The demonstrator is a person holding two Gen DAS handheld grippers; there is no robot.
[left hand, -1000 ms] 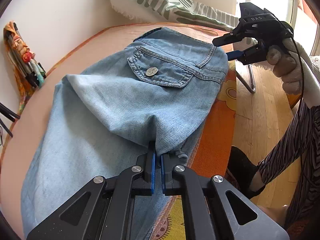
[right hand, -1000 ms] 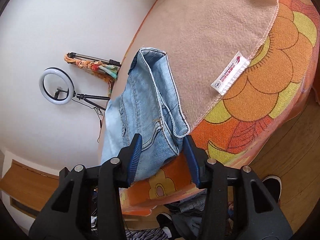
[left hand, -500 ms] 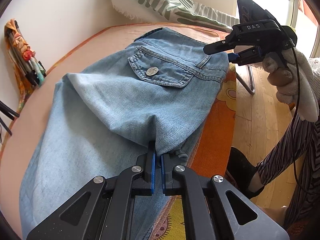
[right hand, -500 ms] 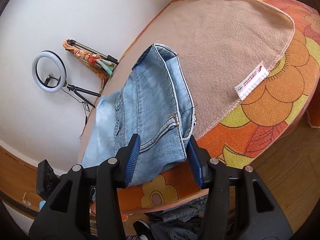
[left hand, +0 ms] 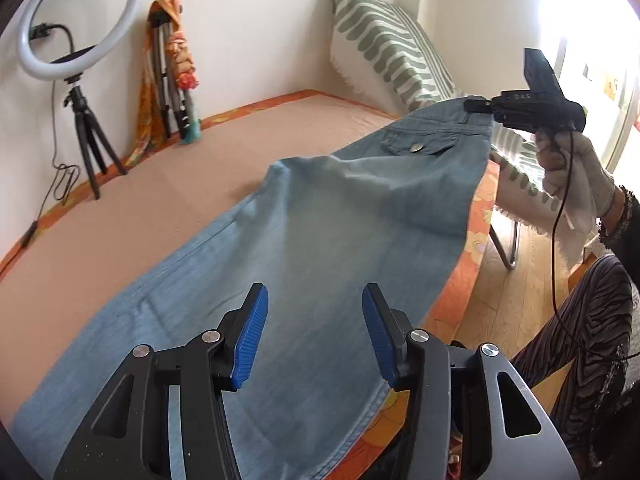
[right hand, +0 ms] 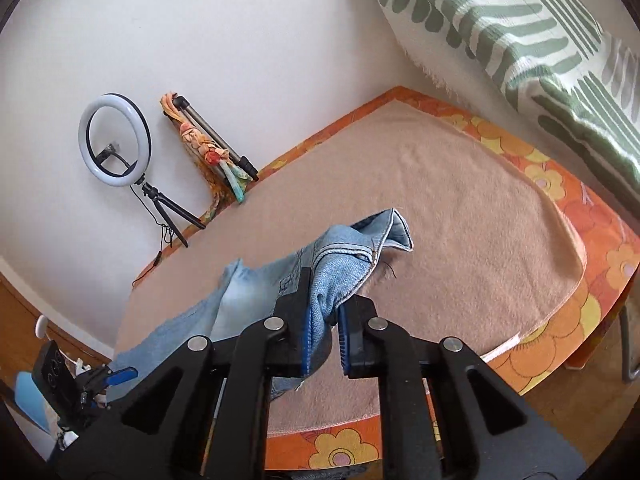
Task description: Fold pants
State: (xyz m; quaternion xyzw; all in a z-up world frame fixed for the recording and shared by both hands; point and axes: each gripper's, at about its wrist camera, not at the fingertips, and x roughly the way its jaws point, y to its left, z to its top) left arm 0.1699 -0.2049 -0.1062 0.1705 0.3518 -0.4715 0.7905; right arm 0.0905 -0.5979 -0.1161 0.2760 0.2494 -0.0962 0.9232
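Lifted off the blanket (right hand: 460,208), jeans (left hand: 340,216) waistband in closing right gripper (right hand: 324,320); left gripper (left hand: 312,336) opening, empty.

Ahead of the black, blue-padded left tool (left hand: 314,336) lay faded light-blue pants (left hand: 320,240) on a tan blanket (left hand: 160,200) edged by orange floral cloth (right hand: 560,344), with a green-and-white striped cushion (left hand: 384,48) beyond.

My left camera looks steeply down past my open jaws, close over the pants (left hand: 320,240), toward the far wall. My right looks over its clamped waistband; both share the ring light (right hand: 115,141) and blanket (right hand: 460,216).
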